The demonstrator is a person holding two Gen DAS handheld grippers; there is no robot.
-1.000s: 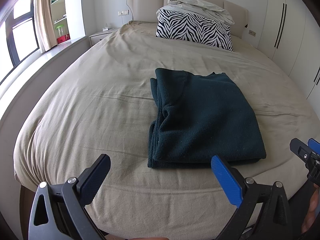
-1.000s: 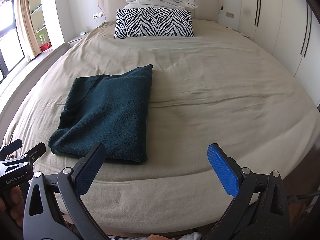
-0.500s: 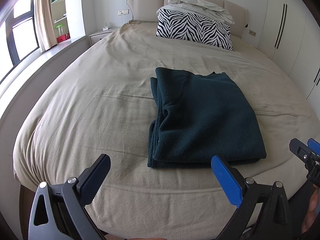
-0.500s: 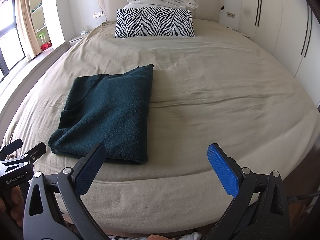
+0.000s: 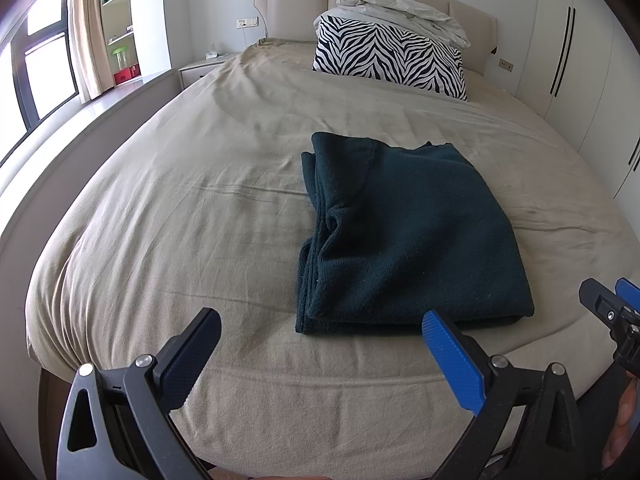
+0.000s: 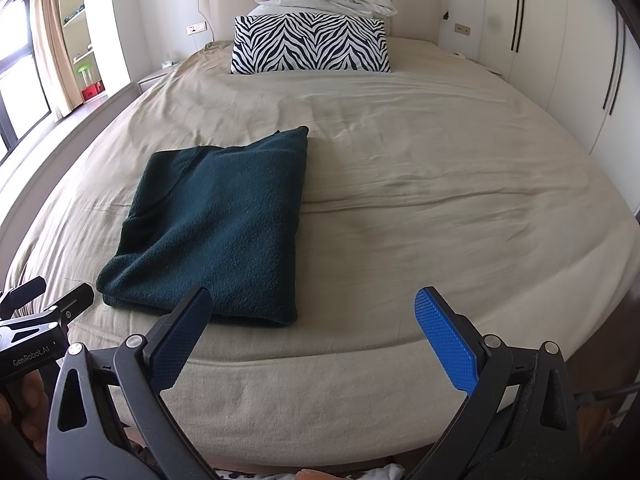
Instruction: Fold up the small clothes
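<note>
1. Left gripper point(image 5: 320, 354): fingers stood wide apart, nothing between them, held off the near edge of the bed point(image 5: 160, 208). Right gripper point(image 6: 312, 336): same, fingers wide apart and empty, also off the near edge.
2. Change over the last second: essentially none. Both grippers kept their pose and spread; framing in both wrist views matched the earlier pictures apart from a very slight drift. The dark green garment point(image 5: 404, 236) did not move.
3. Garment position: lay flat on the beige bed cover, near the foot edge, folded into a rough rectangle with stacked layers showing along its left side. Neither gripper touched it.
4. Judgement: with the garment compact and both grippers clear of it and idle, the fold looked finished or paused; no grasp was being set up.
5. Left wrist view only: the layered left edge and a curved seam on top of the garment; the right gripper's tips at the far right edge.
6. Right wrist view only: the garment's clean right edge point(image 6: 300, 216), the bare right half of the bed, and the left gripper's body at lower left.
7. Far end, both views: zebra-print pillow point(image 6: 310, 44) with pale bedding on top.
</note>
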